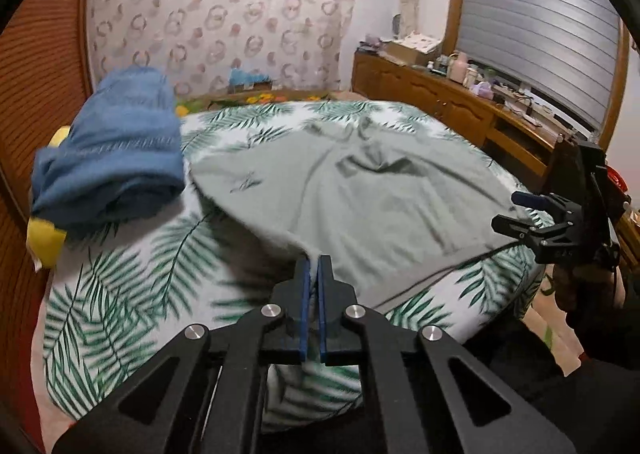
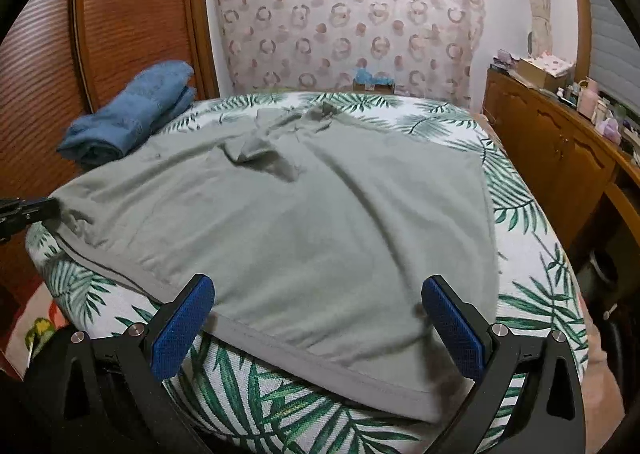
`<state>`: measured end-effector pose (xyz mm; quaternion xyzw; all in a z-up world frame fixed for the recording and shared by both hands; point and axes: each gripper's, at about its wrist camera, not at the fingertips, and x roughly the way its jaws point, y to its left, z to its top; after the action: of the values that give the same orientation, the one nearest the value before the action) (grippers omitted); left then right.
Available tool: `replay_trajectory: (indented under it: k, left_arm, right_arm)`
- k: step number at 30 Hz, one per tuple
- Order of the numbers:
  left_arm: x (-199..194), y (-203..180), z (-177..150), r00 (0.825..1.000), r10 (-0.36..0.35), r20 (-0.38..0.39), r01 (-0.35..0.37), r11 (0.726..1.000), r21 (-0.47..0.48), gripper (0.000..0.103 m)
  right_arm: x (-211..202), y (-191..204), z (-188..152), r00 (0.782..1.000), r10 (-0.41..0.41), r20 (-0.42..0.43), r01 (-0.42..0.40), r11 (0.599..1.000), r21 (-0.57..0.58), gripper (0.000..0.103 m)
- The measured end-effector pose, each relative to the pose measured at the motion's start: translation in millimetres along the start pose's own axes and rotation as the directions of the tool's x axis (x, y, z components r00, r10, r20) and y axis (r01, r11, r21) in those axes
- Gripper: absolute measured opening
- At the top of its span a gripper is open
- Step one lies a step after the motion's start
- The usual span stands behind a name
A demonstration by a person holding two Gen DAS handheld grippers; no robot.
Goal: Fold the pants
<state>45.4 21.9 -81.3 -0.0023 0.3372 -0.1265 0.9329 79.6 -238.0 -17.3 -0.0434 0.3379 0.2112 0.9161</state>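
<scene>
The grey-green pants (image 1: 360,190) lie spread over the leaf-print bed (image 1: 132,286), waistband edge toward me. My left gripper (image 1: 314,266) is shut on the near left corner of the pants. In the right wrist view the pants (image 2: 300,222) fill the middle of the bed and my right gripper (image 2: 318,294) is open, its blue pads (image 2: 184,326) either side of the waistband hem, just above it. The right gripper also shows in the left wrist view (image 1: 520,210), open at the pants' right edge. The left gripper's tip (image 2: 40,208) shows at the pants' left corner.
A folded blue towel (image 1: 112,150) lies on a yellow pillow (image 1: 44,242) at the bed's far left. A wooden wardrobe (image 2: 120,14) stands left. A wooden sideboard (image 2: 560,142) with small items runs along the right, under a shuttered window.
</scene>
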Motion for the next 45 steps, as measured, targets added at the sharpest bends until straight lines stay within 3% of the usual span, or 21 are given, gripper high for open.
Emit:
replay_trajectory:
  k: [10,17,24,35,41,42,44,45]
  left_arm:
    - [5,-46,54,0.994,-0.090,0.059,0.083,0.990,0.114,0.004]
    - [5,-82,88,0.979,-0.189,0.082,0.172,0.969,0.178,0.004]
    - [10,-111,102,0.969,-0.236,0.078,0.213,0.951,0.224,0.004]
    - [23,-126,107,0.959,-0.281,0.047,0.265,0.941,0.210,0.004]
    - [16,-121,102,0.968,-0.243,0.065,0.225,0.952,0.208,0.005]
    - [14,-119,101,0.970,-0.232,0.072,0.213,0.955,0.208,0.011]
    - [12,-114,99,0.977,-0.195,0.088,0.174,0.963,0.206,0.033]
    - [12,-111,97,0.979,-0.179,0.098,0.157,0.966,0.204,0.050]
  right_arm:
    - [-8,-13,-10,1.000,-0.013,0.021,0.013,1.000,0.022,0.103]
    - [-10,-20,-11,0.999,-0.026,0.029,0.025,0.998,0.051,0.103]
    - [-13,-19,-11,0.999,-0.033,0.043,0.030,0.997,0.065,0.102]
    - [-21,-22,-22,0.997,-0.040,0.060,0.036,0.997,0.067,0.102]
    - [-25,-17,-23,0.996,-0.044,0.081,0.037,0.996,0.086,0.100]
    - [-25,-13,-22,0.995,-0.045,0.084,0.038,0.996,0.079,0.100]
    - [-24,-12,-22,0.996,-0.040,0.085,0.035,0.997,0.065,0.100]
    - [-24,-10,-21,0.995,-0.038,0.087,0.033,0.998,0.059,0.100]
